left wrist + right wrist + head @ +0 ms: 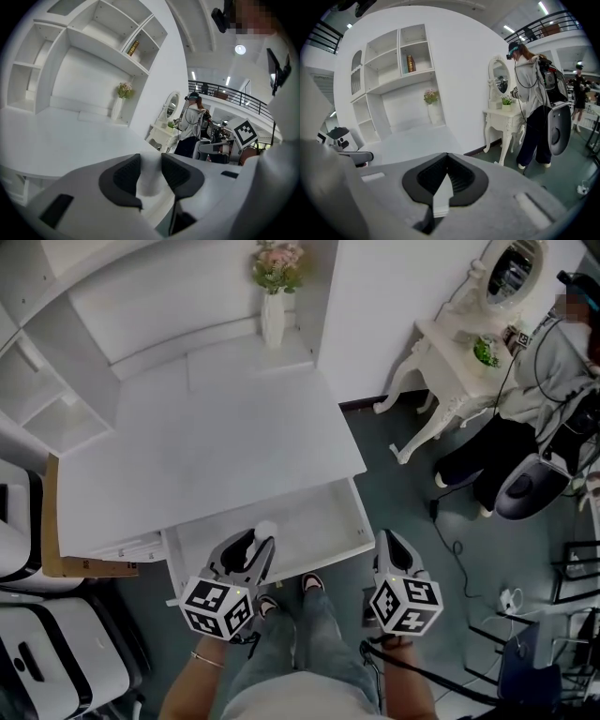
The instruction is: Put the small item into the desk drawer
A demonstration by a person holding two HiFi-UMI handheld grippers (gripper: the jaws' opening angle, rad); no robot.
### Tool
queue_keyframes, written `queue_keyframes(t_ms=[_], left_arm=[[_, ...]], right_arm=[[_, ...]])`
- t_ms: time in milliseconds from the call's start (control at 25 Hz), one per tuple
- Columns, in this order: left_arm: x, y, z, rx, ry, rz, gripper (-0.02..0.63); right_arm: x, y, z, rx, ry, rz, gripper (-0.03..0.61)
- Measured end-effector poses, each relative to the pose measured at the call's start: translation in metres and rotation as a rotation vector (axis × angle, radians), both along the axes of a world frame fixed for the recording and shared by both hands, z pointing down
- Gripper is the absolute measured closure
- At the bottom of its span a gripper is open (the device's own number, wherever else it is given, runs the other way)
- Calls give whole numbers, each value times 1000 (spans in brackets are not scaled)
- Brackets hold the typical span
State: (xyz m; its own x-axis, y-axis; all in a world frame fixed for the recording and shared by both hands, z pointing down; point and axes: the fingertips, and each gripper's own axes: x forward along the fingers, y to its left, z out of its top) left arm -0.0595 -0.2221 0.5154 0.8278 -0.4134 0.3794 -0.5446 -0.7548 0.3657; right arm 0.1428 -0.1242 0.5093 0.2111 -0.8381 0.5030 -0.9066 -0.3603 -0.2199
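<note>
While the left gripper (151,157) clamps a smooth, rounded white item (150,183) between ribbed pads (125,176), the right gripper (446,157) is closed, empty.

The white desk (216,446) has its drawer (319,521) pulled open at the front edge. Over the drawer, the left claw (262,540) has a small white item (266,528) at its tip. The right claw (385,540) hangs just off the desk's front right corner. A vase of flowers (273,315) stands at the desk's back edge.
</note>
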Motion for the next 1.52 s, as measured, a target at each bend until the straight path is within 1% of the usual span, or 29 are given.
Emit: queue_keyframes(t_ms=[160,360,560,640,800,880,1160,1520], left_arm=[[8,-4,13,-9,-17,21,474],[27,-15,28,-3,-49,66,474],[44,-25,57,-29,-81,71,474],[45,-27,71,-64,-103,64,474],[42,-32,102,-165,-140,20,474],[39,-34,114,-193,-154,-5,474],[29,-49,148,-211,-236,-34,474],[27,-68,191,-244,-307,-85,474]], right_arm=[[4,2,9,-15,-5,10,574],[14,9,19,-36,-13,30,574],[28,13,36,-58,-20,52,574],[34,12,41,-58,-21,54,574],[44,14,50,-61,-23,62,574],[48,16,56,-70,-25,69,574],[58,13,72,-85,-19,79,574],[63,-1,85,-83,-26,61,574]])
